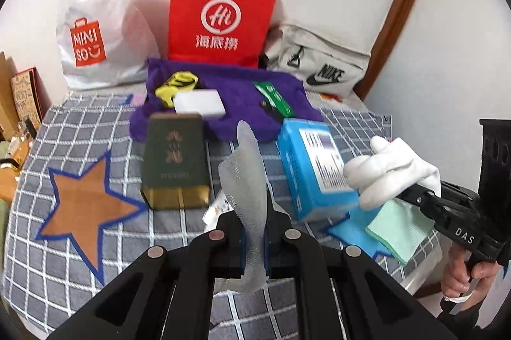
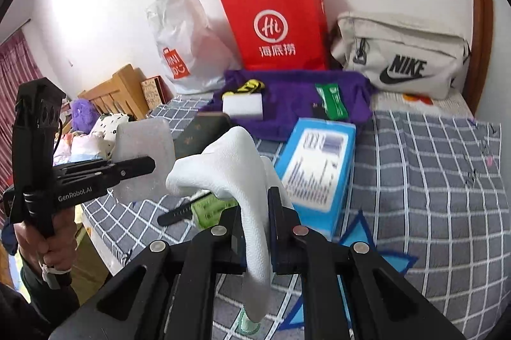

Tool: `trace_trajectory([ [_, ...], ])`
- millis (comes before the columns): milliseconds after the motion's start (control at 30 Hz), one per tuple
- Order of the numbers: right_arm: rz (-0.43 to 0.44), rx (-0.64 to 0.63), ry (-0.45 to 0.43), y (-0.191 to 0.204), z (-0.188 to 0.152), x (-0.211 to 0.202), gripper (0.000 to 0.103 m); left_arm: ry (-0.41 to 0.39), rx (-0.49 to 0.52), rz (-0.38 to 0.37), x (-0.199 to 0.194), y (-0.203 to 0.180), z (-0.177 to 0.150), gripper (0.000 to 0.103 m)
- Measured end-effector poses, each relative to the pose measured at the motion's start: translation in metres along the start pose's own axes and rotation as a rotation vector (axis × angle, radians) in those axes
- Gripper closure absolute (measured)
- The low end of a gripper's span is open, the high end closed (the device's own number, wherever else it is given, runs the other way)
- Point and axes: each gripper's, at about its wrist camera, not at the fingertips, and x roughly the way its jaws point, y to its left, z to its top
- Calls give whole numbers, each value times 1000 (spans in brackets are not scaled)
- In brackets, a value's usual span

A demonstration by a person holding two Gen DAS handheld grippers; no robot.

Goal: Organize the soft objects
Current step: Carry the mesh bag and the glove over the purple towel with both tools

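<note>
My left gripper (image 1: 255, 231) is shut on a grey textured pad (image 1: 249, 180) and holds it upright above the checked bedspread (image 1: 95, 122). It shows in the right wrist view (image 2: 143, 161) at the left. My right gripper (image 2: 257, 231) is shut on a white glove (image 2: 230, 167); the glove also shows in the left wrist view (image 1: 383, 170) at the right. A purple towel (image 1: 230, 90) lies at the back with a white sponge (image 1: 199, 102), a yellow-black item (image 1: 177, 82) and a green packet (image 1: 274, 98) on it.
A dark green box (image 1: 174, 161) and a blue box (image 1: 313, 170) stand on the bed. A mint cloth (image 1: 396, 228) lies at the right. A red paper bag (image 1: 223, 14), a white Miniso bag (image 1: 99, 20) and a Nike bag (image 1: 322, 62) line the wall.
</note>
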Motion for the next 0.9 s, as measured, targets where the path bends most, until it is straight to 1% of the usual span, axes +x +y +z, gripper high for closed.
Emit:
trace_trajectory([
  [167,4,-16,-21,2,22,0,93,-17,-11,16,-1,5,22,95],
  [267,5,-22,-29,-1,34,2,93,-29,-17,10,0,8,33,95],
  [333,3,-28,-33,-2,42,5,93,-39,-21,-8,0,11,41,95],
  [433,-8,-37,-42,-7,54,9,93,-47,-18,1,1,14,50,95],
  [600,-46,-23,-53,-21,74,20,93,-52,-30,13,7,26,68,95],
  [900,-66,-16,-58,-42,110,52,93,-63,-46,22,27,47,102,95],
])
